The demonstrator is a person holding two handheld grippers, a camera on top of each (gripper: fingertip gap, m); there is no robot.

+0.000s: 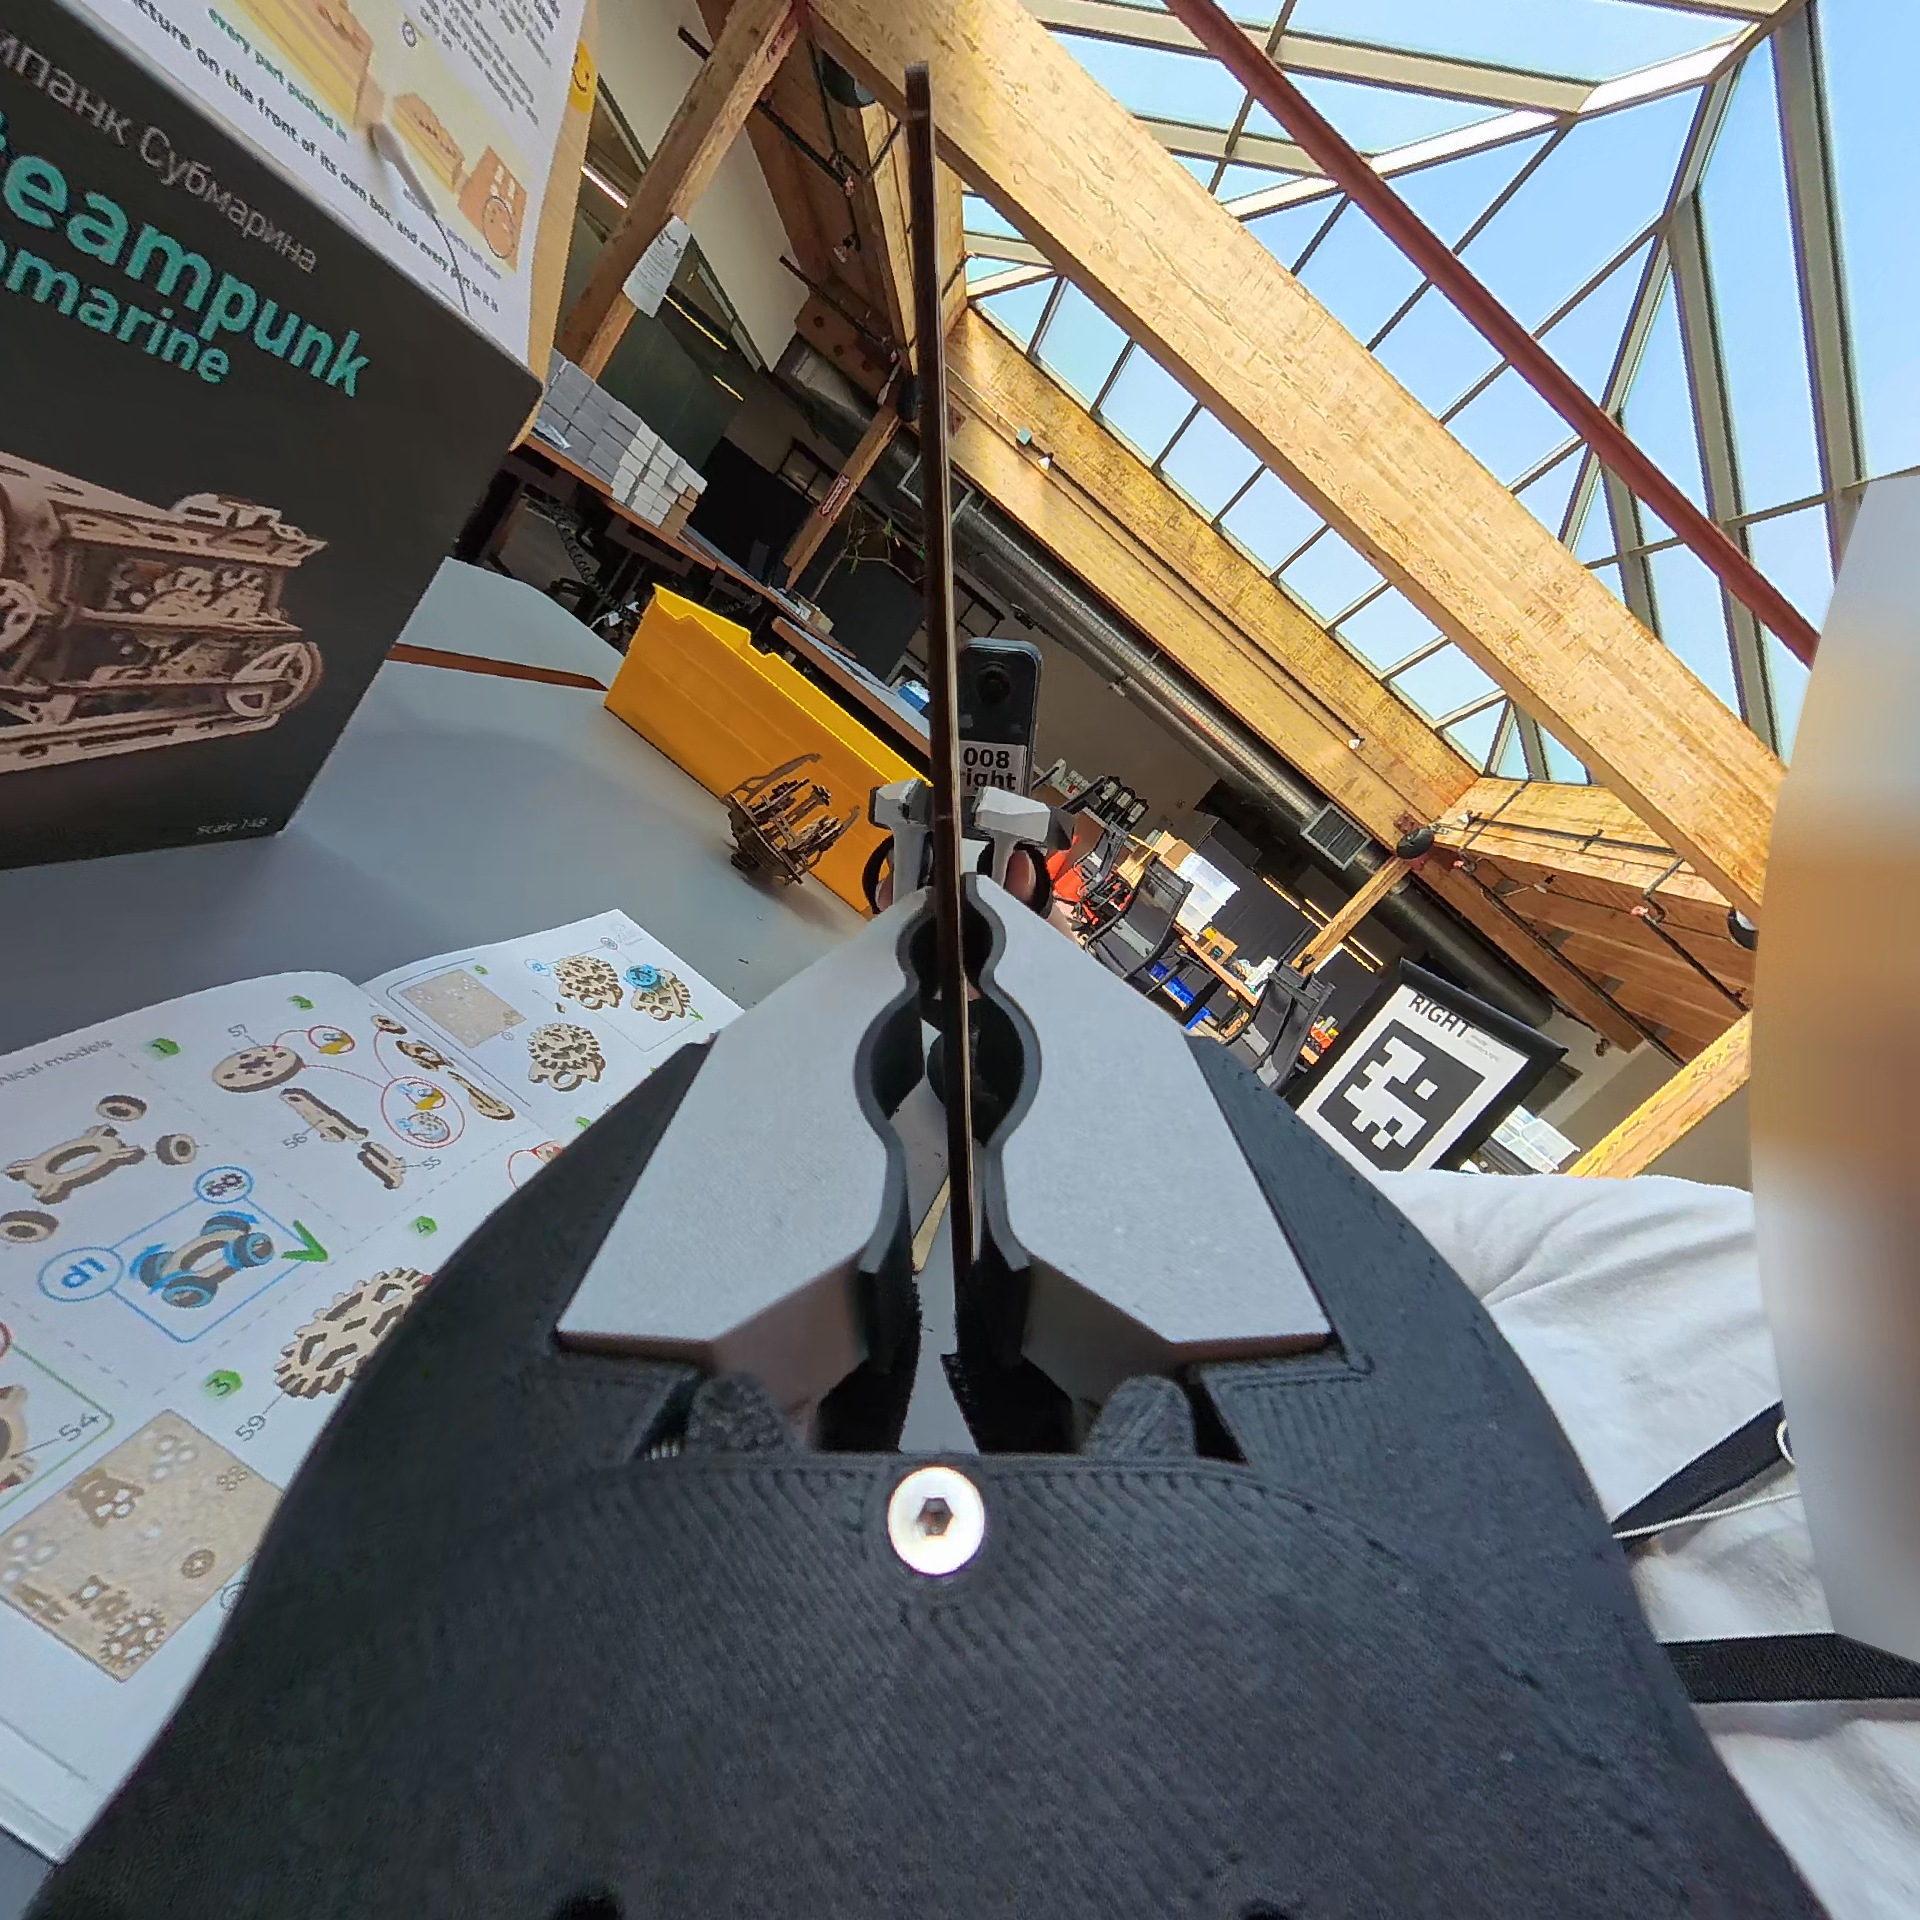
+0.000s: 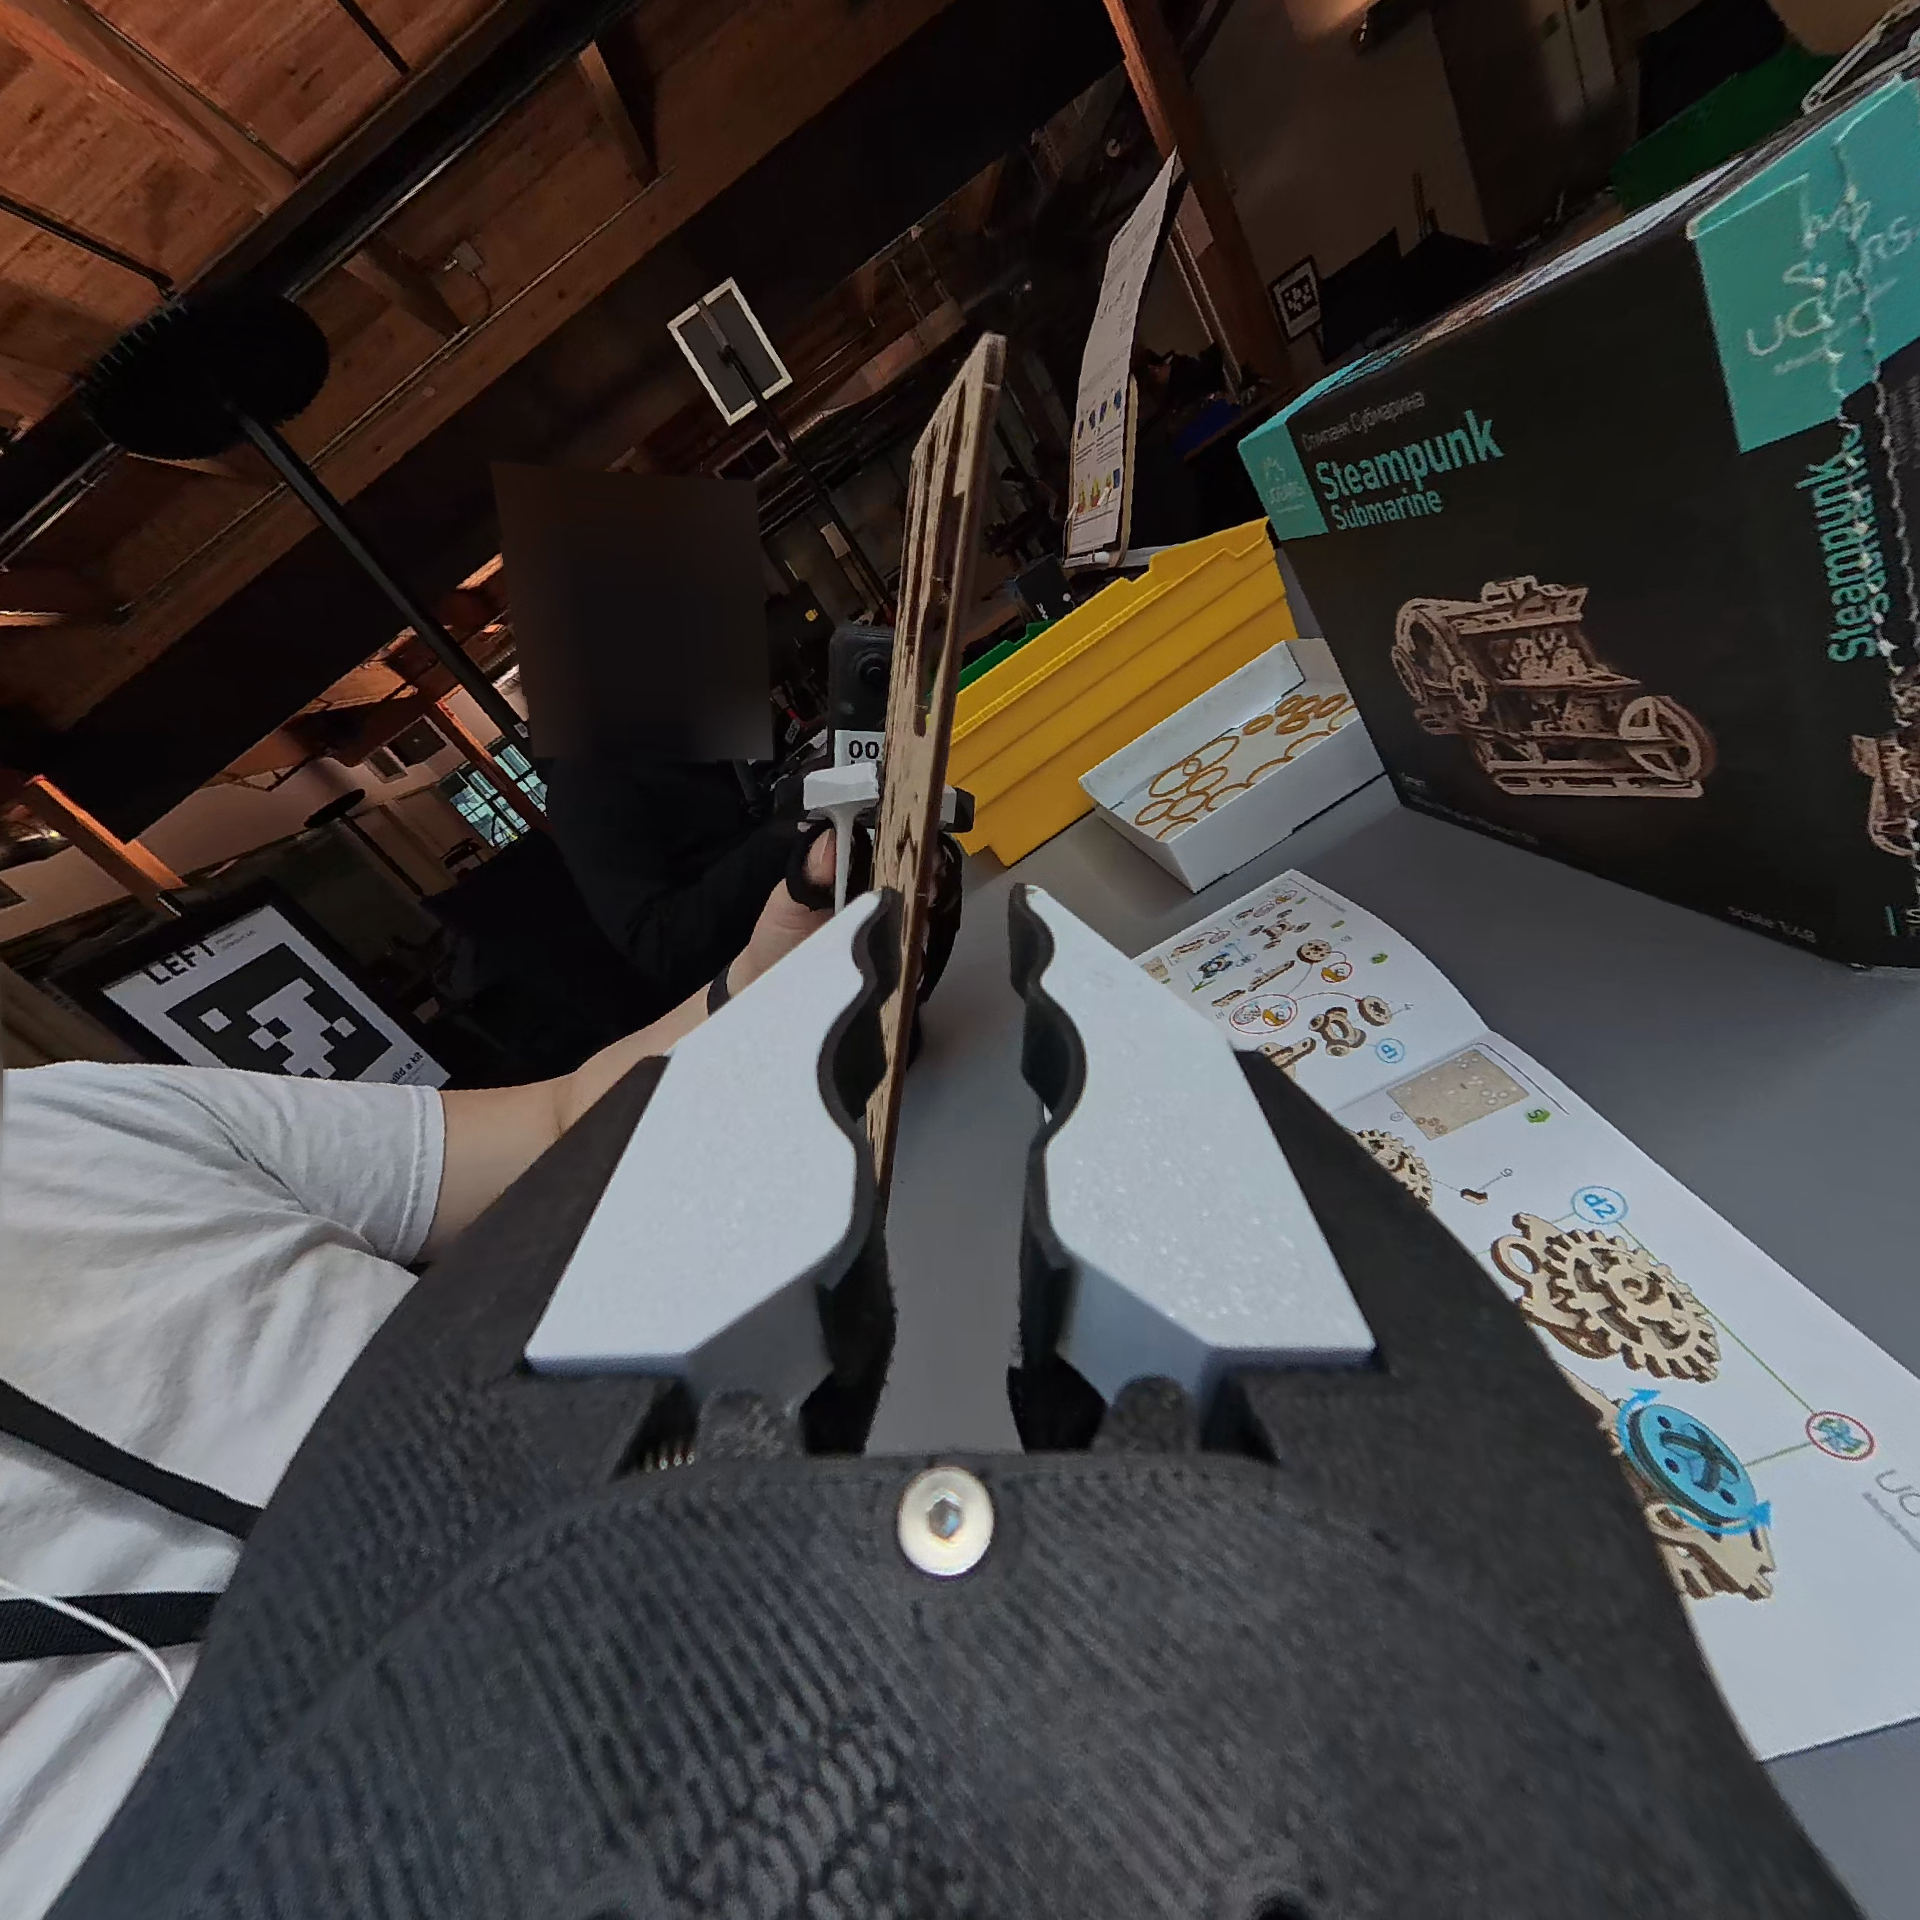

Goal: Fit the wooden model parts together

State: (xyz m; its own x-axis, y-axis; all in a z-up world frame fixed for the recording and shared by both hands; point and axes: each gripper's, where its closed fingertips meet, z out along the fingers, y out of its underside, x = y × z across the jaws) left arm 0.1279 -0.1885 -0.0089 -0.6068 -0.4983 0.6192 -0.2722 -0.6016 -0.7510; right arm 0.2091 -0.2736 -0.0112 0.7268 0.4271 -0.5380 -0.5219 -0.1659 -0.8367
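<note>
The left gripper (image 1: 951, 914) is clamping a thin wooden sheet (image 1: 935, 520) edge-on between its jaws, and the sheet is running straight out from them along the line of the fingers, its long axis pointing up and away toward the skylight. Seen from the right wrist view, the same wooden sheet (image 2: 930, 665) is standing against the inner face of the right gripper's (image 2: 945, 914) left finger, while the right finger is standing clear of it with surface showing through the gap; those jaws are parted and are not pinching anything. The two grippers are facing each other across the sheet, so the sheet is lying between them, held by the left and only brushed by the right. The coming move probably calls for the right jaws to press a cut part out of the sheet, or to close on it, while the left is keeping it steady.

On the grey surface (image 1: 468, 810) an open instruction booklet (image 1: 208, 1195) is lying with numbered diagrams, and a small part-built wooden model (image 1: 779, 831) is standing near a yellow bin (image 1: 727, 707). A dark kit box (image 2: 1558, 644) is bearing printed lettering and a picture of the model, and a white tray (image 2: 1226, 790) of wooden rings is sitting beside it. A black-and-white marker board (image 1: 1413, 1070) is standing behind.
</note>
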